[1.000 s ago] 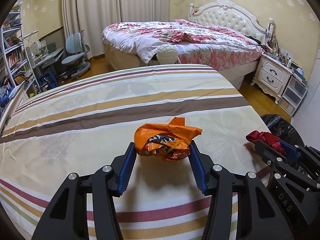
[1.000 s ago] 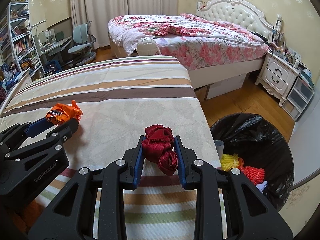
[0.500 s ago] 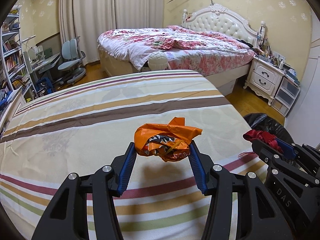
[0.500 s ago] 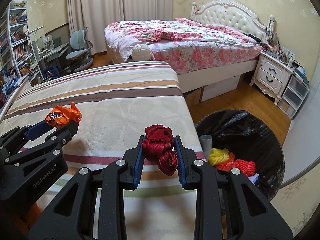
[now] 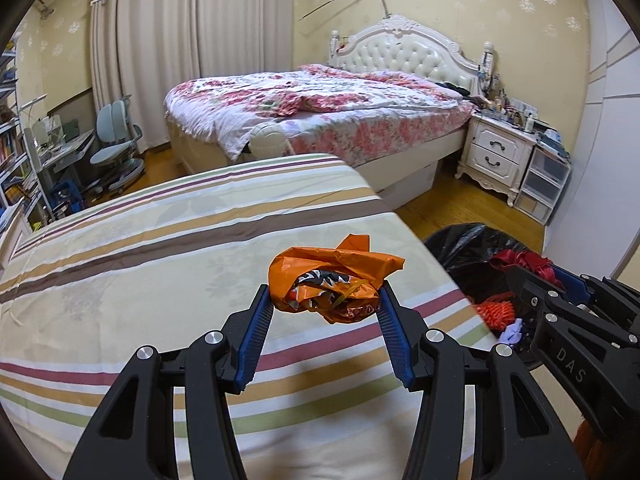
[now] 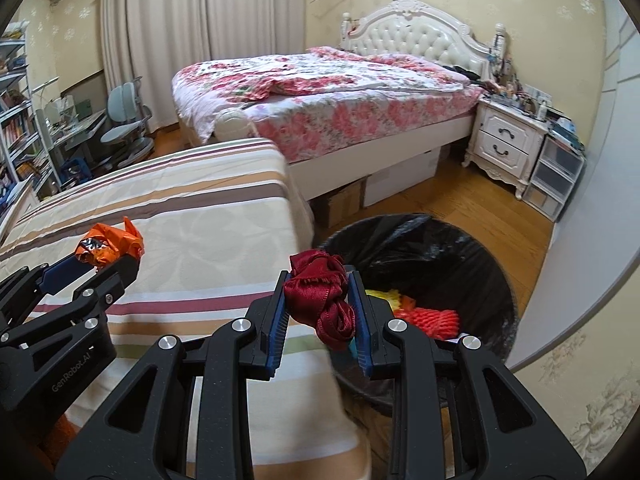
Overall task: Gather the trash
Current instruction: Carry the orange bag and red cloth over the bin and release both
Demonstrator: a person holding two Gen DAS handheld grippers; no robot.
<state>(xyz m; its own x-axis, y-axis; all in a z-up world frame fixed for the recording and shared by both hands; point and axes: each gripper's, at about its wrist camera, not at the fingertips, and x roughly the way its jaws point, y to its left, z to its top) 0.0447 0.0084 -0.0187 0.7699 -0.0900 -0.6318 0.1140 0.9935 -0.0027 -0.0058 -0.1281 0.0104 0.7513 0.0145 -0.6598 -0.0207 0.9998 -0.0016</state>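
Two handheld grippers carry trash toward a bin in a bedroom. At left, the left gripper (image 5: pixel 326 304) is clamped on a crumpled orange snack wrapper (image 5: pixel 334 282), its blue pads pressed against both sides, holding it in the air above the striped bedsheet (image 5: pixel 160 248) near that surface's right edge. To its right, the right gripper (image 6: pixel 320 308) is closed narrowly on a bunched dark red ribbon (image 6: pixel 322 292), held at the near left rim of the black-lined trash bin (image 6: pixel 460 256) on the wooden floor. Yellow and red mesh scraps (image 6: pixel 434 318) already lie inside the bin.

The risk appears to be a miss: the ribbon hangs about over the rim rather than clearly over the opening, so a release here could drop it onto the floor or the sheet edge. The wrapper is farther from the bin still, and its light, springy foil could slip from the pads or drift when let go.

What the sheet covers is hidden, as is the bin's near wall behind the right gripper. The wrapper's print cannot be read, and a pale item low in the bin is too small to identify.
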